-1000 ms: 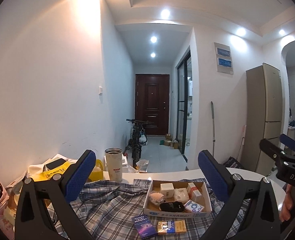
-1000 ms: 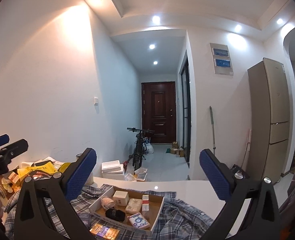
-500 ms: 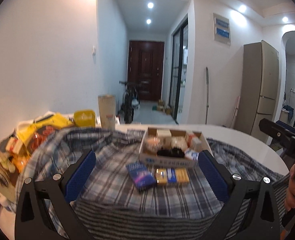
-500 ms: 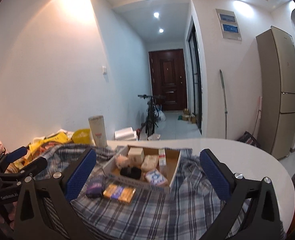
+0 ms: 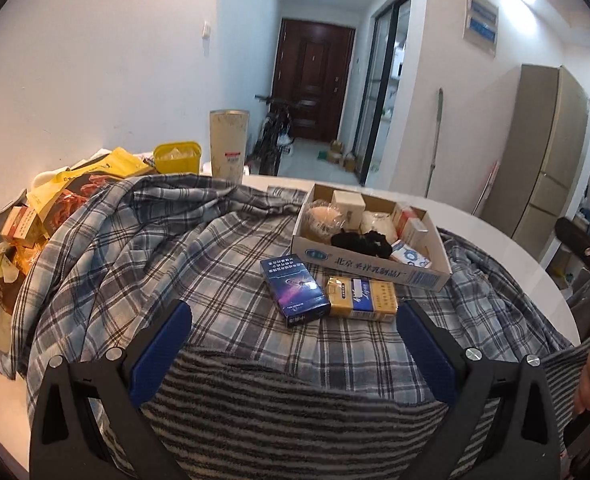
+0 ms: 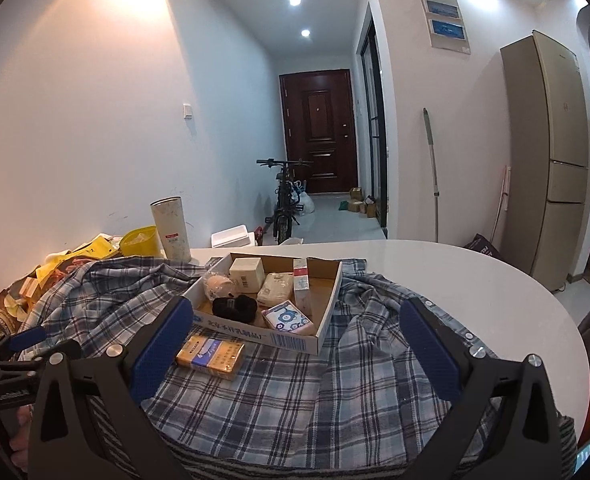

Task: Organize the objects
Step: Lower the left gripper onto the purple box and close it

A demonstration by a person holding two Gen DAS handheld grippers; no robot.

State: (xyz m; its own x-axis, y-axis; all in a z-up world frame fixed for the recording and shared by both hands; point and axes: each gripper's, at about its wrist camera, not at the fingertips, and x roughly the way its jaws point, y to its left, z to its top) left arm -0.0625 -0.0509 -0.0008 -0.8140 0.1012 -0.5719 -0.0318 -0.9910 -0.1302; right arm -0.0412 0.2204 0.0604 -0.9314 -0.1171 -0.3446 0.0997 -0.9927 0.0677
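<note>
Left hand-held gripper (image 5: 293, 342) is hovering above a plaid shirt (image 5: 167, 256) that is covering the white desk (image 6: 475, 276); its blue-padded fingers (image 5: 161, 348) are standing wide apart, gripping nothing. Right hand-held gripper (image 6: 297, 354) is likewise hanging over the shirt with its fingers spread and nothing between them. A shallow cardboard box (image 5: 375, 270) is sitting on the shirt, holding a cream carton (image 6: 247, 273), a black scrunchie (image 6: 235, 307), a tissue packet (image 6: 286, 318) and other small packages. Just in front of the box, a dark blue packet (image 5: 295, 290) and a yellow packet (image 5: 361, 298) are lying side by side, touching or nearly so. At the desk's left edge, yellow snack bags (image 5: 79, 184), a yellow tub (image 5: 177, 157) and a tall tumbler (image 5: 229, 142) are crowding together. A striped cloth (image 5: 287, 420) is lying nearest the left camera.
</note>
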